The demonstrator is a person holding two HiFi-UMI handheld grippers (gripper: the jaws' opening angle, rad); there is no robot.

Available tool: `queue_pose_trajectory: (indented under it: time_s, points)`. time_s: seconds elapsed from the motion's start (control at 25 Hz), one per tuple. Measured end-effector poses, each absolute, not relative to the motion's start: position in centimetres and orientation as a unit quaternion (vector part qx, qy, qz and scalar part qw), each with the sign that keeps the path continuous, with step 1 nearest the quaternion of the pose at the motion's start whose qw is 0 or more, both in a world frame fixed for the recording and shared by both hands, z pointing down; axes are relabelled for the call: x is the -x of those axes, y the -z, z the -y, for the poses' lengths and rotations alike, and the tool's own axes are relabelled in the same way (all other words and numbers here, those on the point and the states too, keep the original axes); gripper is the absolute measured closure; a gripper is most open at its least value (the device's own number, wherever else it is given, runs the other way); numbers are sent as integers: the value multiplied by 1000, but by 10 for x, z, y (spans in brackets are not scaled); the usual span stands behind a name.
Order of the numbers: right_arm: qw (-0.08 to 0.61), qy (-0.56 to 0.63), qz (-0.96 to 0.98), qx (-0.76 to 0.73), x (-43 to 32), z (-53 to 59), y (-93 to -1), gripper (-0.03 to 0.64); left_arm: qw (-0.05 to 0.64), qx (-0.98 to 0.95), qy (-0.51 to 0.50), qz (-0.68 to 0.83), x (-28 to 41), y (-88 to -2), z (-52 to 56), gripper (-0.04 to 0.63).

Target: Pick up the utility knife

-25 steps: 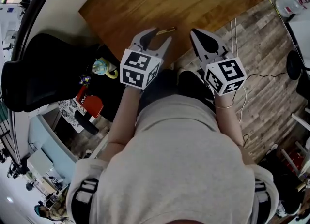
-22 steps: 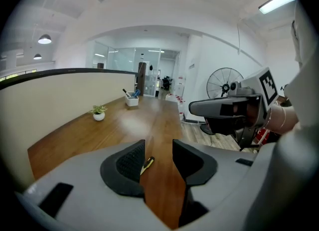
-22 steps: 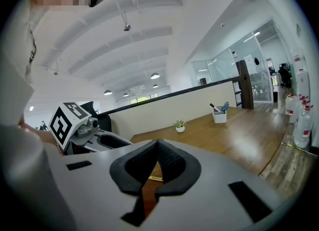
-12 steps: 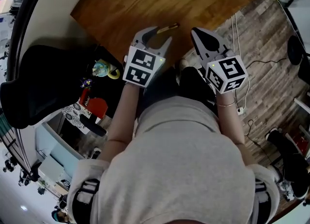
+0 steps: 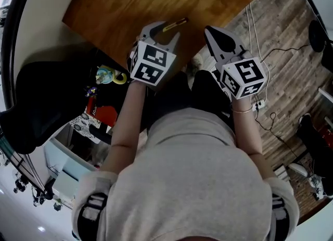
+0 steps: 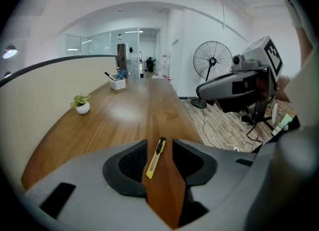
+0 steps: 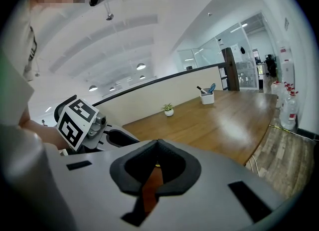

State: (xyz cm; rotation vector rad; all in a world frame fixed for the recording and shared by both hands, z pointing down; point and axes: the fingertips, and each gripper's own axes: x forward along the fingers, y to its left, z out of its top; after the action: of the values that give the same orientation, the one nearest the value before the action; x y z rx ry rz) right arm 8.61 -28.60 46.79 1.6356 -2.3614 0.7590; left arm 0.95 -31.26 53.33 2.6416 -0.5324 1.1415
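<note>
Two grey jaws of your left gripper [image 6: 160, 147] stand apart, holding nothing; your right gripper [image 7: 155, 147] is closed and empty. Just ahead, framed in the left gap, the slim yellow-and-black utility knife [image 6: 155, 157] lies flat on the brown wooden table [image 6: 124, 120]. It's probably light, stiff and slick, so pinch across the mid-handle.

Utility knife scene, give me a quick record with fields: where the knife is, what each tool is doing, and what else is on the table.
knife: yellow-and-black utility knife, lying flat on the brown wooden table, near its edge
left tool: jaws apart, lined up on the knife, not gripping it
right tool: jaws together, holding nothing
also on table: small potted plant in a white pot; white pen holder
</note>
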Motion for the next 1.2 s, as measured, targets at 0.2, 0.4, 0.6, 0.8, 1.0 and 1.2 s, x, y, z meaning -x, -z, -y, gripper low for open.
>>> queue_pose_trajectory:
  time_s: [0.2, 0.4, 0.6, 0.8, 1.0, 1.2]
  points:
    - [88, -274, 786, -547, -83, 289, -489, 607, 105, -893, -404, 169, -13, -556, 323, 423]
    - [93, -283, 784, -545, -83, 294, -504, 607, 104, -887, -423, 151, -20, -577, 328, 417]
    - [97, -290, 783, -542, -88, 301, -516, 607, 104, -880, -440, 145, -31, -595, 332, 416]
    - [106, -296, 784, -535, -89, 306, -530, 607, 98, -876, -450, 142, -34, -608, 335, 420]
    - [105, -299, 786, -531, -87, 312, -535, 607, 100, -880, -445, 136, -34, -609, 336, 422]
    - [105, -301, 788, -526, -84, 312, -538, 607, 92, -884, -441, 125, -36, -609, 329, 467]
